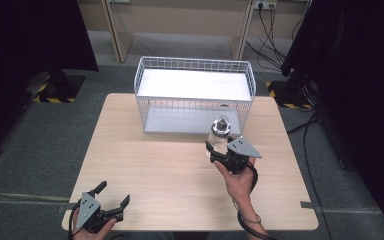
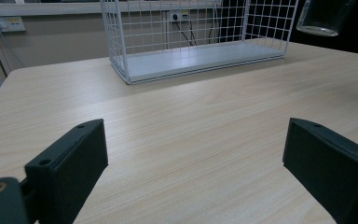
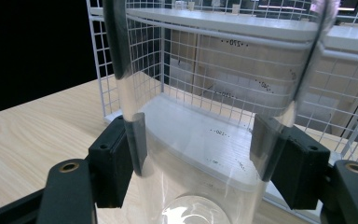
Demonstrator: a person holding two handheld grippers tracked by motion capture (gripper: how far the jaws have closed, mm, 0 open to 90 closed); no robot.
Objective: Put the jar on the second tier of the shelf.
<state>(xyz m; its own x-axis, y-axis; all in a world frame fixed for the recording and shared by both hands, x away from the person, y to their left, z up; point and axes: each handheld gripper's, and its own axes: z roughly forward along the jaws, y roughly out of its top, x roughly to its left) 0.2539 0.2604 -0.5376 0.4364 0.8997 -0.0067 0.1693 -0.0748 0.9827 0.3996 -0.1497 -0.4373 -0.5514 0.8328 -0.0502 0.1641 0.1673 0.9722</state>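
A clear plastic bottle with printed measuring marks and a dark-collared top stands upright above the table, just in front of the wire basket. My right gripper is shut on its lower body. In the right gripper view both black pads press the bottle's transparent wall from either side. At the near left corner of the table, my left gripper is open and holds nothing. Its jaws stand wide apart over bare wood in the left gripper view, where the bottle's base hangs at the top right.
The white wire basket has a white floor and a white shelf on top, and sits at the far middle of the light wooden table. Dark curtains flank both sides. Cables run across the floor at the back right.
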